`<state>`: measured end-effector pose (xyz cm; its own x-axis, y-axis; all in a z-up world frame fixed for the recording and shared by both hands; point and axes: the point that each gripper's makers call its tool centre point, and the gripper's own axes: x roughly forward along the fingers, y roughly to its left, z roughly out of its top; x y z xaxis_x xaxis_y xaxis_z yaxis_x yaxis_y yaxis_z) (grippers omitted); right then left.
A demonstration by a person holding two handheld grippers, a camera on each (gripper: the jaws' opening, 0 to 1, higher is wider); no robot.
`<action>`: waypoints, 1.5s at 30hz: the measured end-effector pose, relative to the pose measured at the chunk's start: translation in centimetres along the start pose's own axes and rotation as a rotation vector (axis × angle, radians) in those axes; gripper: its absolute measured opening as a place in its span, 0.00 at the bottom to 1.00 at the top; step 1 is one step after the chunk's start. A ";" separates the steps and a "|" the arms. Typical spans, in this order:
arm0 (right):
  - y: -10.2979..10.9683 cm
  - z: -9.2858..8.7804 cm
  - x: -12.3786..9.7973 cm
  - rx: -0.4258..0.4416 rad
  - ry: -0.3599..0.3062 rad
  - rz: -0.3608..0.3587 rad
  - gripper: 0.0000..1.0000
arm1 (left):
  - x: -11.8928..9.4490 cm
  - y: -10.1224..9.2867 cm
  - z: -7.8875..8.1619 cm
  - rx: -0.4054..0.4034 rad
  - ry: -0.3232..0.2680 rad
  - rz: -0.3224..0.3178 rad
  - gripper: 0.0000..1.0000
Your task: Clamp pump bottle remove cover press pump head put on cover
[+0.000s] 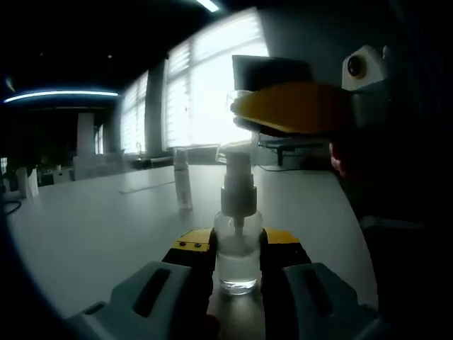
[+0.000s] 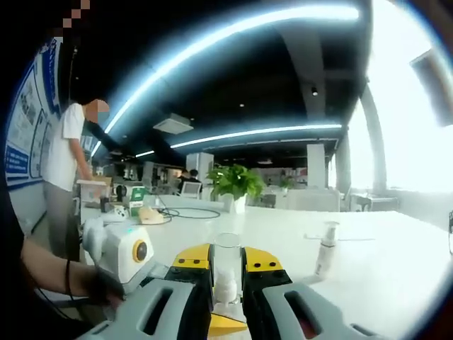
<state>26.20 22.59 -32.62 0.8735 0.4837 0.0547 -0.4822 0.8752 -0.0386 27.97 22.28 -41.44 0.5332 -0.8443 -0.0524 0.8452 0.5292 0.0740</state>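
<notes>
I read the largest item first: the white table (image 1: 99,227) carried the work, with an office behind it; bright blinds filled the windows (image 1: 212,85) in the left gripper view; ceiling light strips (image 2: 233,35), a potted plant (image 2: 237,185) and a standing person (image 2: 67,170) appeared in the right gripper view.

The left gripper (image 1: 237,265) had its jaws narrowed on the body of the pump bottle (image 1: 237,248); the bottle stood upright on the table, near the front edge, clamped, I judged, so that it would not tip while the top was worked; its pump head (image 1: 237,180) was bare.

The right gripper (image 2: 226,273) had its jaws closed on the clear cover (image 2: 226,258), held upright above the bottle; in the left gripper view it hung just over the pump head; I judged the cover to be off and carried directly overhead so that it could be seated straight down; whether the pump had been pressed, I could not tell.

A second, smaller spray bottle (image 1: 182,180) stood farther back on the table, well apart.
</notes>
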 end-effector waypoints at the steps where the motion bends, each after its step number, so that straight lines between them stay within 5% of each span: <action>1: 0.0 -0.1 0.0 -0.002 0.003 0.000 0.10 | 0.0 0.0 0.0 0.000 0.000 0.000 0.16; 24: 0.5 -1.2 0.6 -0.046 0.084 0.002 0.10 | 0.0 0.1 -0.1 0.002 0.000 0.000 0.16; 45: 0.5 -2.4 0.6 -0.002 0.133 -0.005 0.10 | 0.1 0.1 0.0 0.003 0.001 0.002 0.16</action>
<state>26.61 23.27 -34.97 0.8770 0.4742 -0.0778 -0.4780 0.8774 -0.0404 28.15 22.29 -41.45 0.5353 -0.8430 -0.0534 0.8439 0.5309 0.0776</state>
